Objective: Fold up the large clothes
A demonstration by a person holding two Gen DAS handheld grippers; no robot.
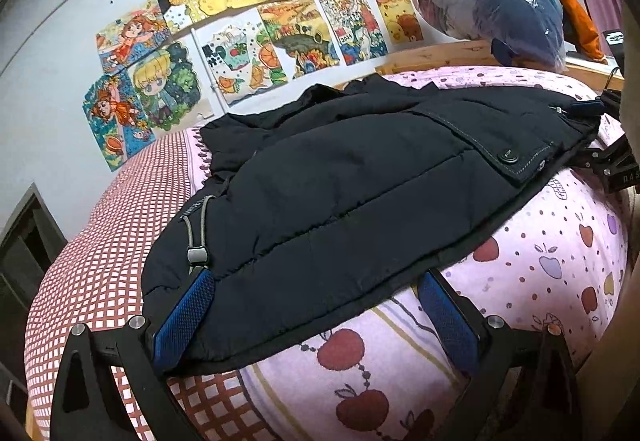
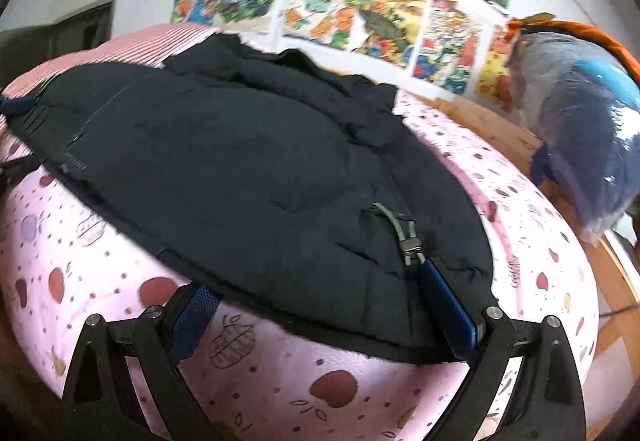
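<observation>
A black padded jacket [image 1: 340,177] lies spread flat on a bed with a pink apple-print sheet [image 1: 560,253]. My left gripper [image 1: 316,289] is open at the jacket's near hem, one blue pad [image 1: 188,317] by the drawstring toggle [image 1: 196,253], the other under the hem edge. In the right wrist view the jacket [image 2: 240,169] fills the middle. My right gripper [image 2: 316,297] is open, straddling the hem at the other corner, next to a grey drawstring toggle [image 2: 408,245]. The right gripper shows at the right edge of the left wrist view [image 1: 600,133].
A red checked cover [image 1: 100,261] lies on the bed's left part. A plastic-wrapped bundle [image 1: 492,9] with an orange cloth sits on the wooden headboard [image 1: 440,55]. Children's drawings [image 1: 248,25] cover the wall. A dark door [image 1: 20,241] is at the left.
</observation>
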